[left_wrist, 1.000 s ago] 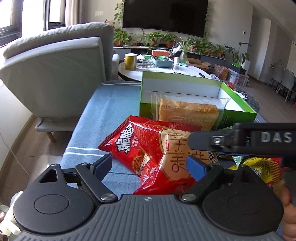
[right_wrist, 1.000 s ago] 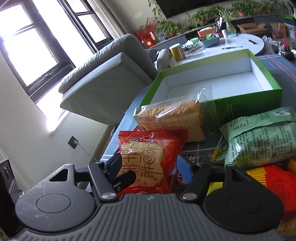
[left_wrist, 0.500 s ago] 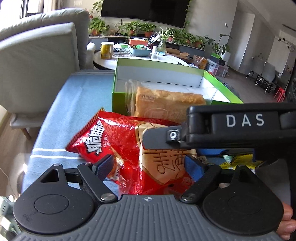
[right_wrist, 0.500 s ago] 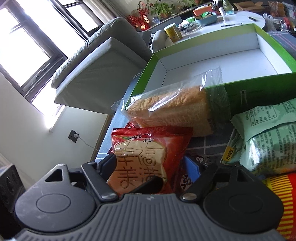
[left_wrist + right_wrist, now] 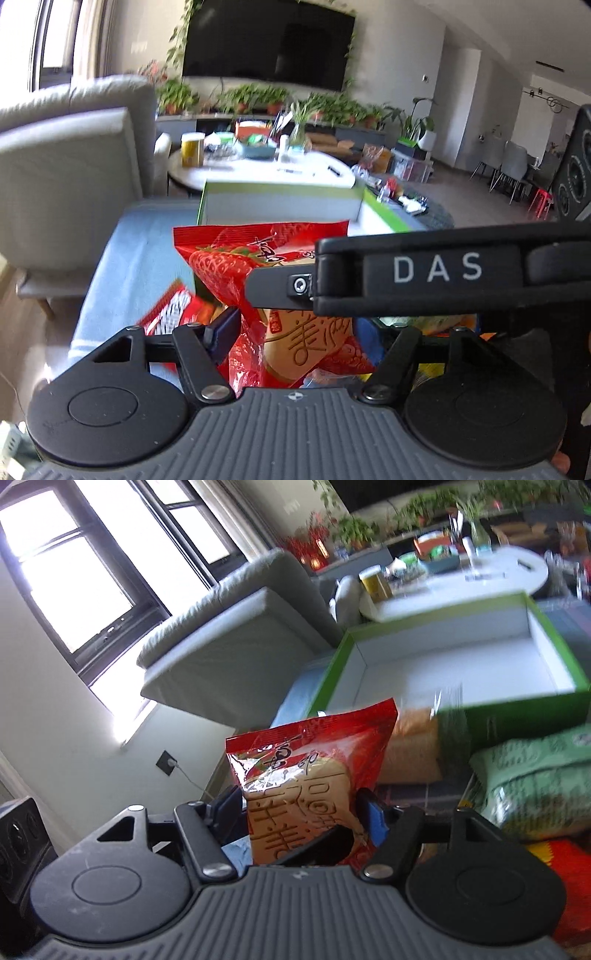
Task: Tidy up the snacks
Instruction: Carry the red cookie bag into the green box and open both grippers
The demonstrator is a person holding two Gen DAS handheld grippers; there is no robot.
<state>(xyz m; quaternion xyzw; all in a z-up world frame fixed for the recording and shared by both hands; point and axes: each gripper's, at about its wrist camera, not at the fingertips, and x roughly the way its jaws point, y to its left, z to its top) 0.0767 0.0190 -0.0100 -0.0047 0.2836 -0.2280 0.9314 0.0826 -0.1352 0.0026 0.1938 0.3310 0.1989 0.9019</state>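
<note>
A red pastry packet [image 5: 258,266] with a tan cake printed with characters hangs upright above the blue-clothed table [image 5: 129,254]. My left gripper [image 5: 295,328] has its closing jaws pressing the packet's lower part. In the right wrist view the same packet [image 5: 314,760] stands between my right gripper's [image 5: 301,808] closing jaws, both pads against its sides. The right gripper's black arm marked DAS [image 5: 436,273] crosses the left wrist view. The open green box [image 5: 517,716] with a white inside lies just behind.
A red chip bag [image 5: 173,310] lies below left of the packet. A wrapped bread loaf [image 5: 413,746] leans on the box front, beside a green snack bag [image 5: 535,775] and a red and yellow bag [image 5: 569,878]. A grey armchair [image 5: 66,166] and a cluttered white table [image 5: 258,173] stand beyond.
The red pastry packet has come up off the pile and stands upright. Both pairs of jaws have narrowed onto it, and both views have risen.
</note>
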